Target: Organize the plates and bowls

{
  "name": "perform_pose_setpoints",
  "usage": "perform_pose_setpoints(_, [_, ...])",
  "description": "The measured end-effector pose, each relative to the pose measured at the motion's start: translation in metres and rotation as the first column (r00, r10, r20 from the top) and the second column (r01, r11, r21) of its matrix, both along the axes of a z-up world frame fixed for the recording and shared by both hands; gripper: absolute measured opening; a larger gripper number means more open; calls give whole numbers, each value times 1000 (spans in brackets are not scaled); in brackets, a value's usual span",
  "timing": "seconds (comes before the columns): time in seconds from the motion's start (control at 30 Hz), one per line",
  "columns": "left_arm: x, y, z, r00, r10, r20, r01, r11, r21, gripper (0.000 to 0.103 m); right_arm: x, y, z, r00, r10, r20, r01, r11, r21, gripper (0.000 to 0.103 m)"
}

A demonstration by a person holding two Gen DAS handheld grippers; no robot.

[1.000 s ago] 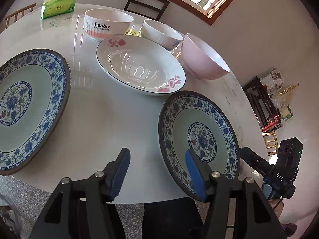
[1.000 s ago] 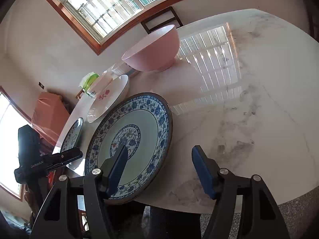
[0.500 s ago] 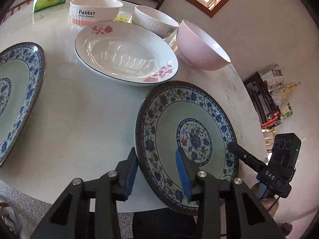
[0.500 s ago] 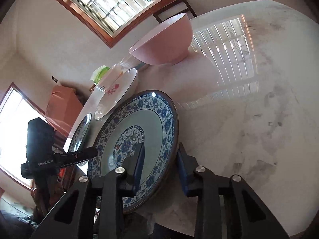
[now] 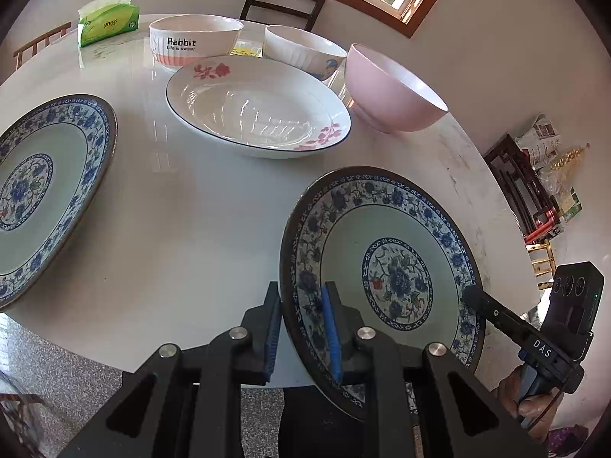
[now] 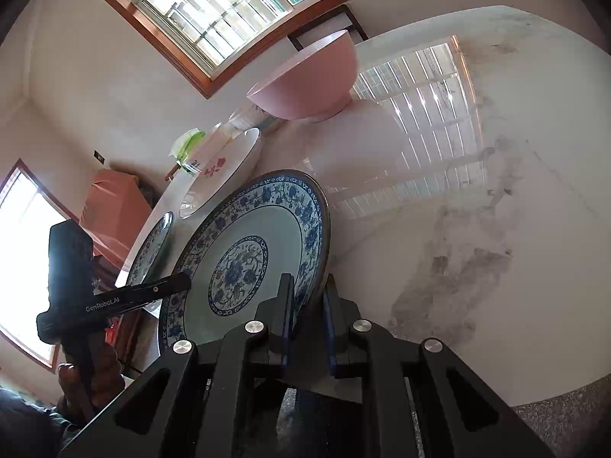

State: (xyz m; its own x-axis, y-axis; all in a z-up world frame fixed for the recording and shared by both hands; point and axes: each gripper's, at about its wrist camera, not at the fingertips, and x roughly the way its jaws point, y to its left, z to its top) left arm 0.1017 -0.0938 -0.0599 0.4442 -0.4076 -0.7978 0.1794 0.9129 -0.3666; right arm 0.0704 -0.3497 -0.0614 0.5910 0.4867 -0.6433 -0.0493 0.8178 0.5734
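While both tools grip the same blue-and-white plate [image 5: 385,267] at the desk's [image 5: 198,210] near edge, it sits tilted, its face turned up and twd the right hand's side. It's round, so no long axis; its near part hangs past the desk edge.

Left tool [image 5: 301,328]: jaws have just been closing, and the blue pads now clamp the plate's left rim, one pad under, one on the patterned border. Right tool [image 6: 307,316]: clenched on the opposite rim of the same plate, rim between its pads.

Left wrist view only: a second blue-and-white plate [image 5: 42,191] at far left, well apart from the held one; a white plate w/ pink flowers [image 5: 259,108] in the middle; behind it a "Rabbit" bowl [image 5: 194,44] and a white ribbed bowl [image 5: 301,51]; a pink bowl [image 5: 389,87] just beside the flowered plate, upright. Green tissue pack [image 5: 107,21] at the back. The right tool's finger shows at lower right, reaching the plate's rim, w/ a hand [image 5: 523,400] on its handle.

Right wrist view only: grey-smudged marble desktop to the right w/ window-grille reflections, the window [image 6: 236,4] itself, and the left tool's black body at left w/ its finger tip on the plate. Bowls behind the flowered plate are mostly hidden here.
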Motion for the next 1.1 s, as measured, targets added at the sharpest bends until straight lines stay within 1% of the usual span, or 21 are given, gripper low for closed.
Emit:
perform_pose_setpoints(0.13, [-2,2,-1,1000,9,9,-9,1000,1,21,-4,6,0,1000,-3,-7,3,1000,9,15])
perform_pose_setpoints(0.37, [-10,19,2,999,38,22,-38,999,-1,21,-8,24,2,1000,20,-2,-20,1000,13,15])
perform_pose_setpoints(0.57, [-17,35,11,995,77,61,-77,997,4,21,-9,42,6,998,60,13,-60,998,16,15])
perform_pose_setpoints(0.93, [-25,71,20,983,166,79,-163,986,-34,21,-4,67,9,992,126,26,-127,992,14,15])
perform_pose_setpoints(1.1, [-31,86,22,977,192,87,-190,981,-40,21,-3,80,12,988,148,34,-148,989,8,16])
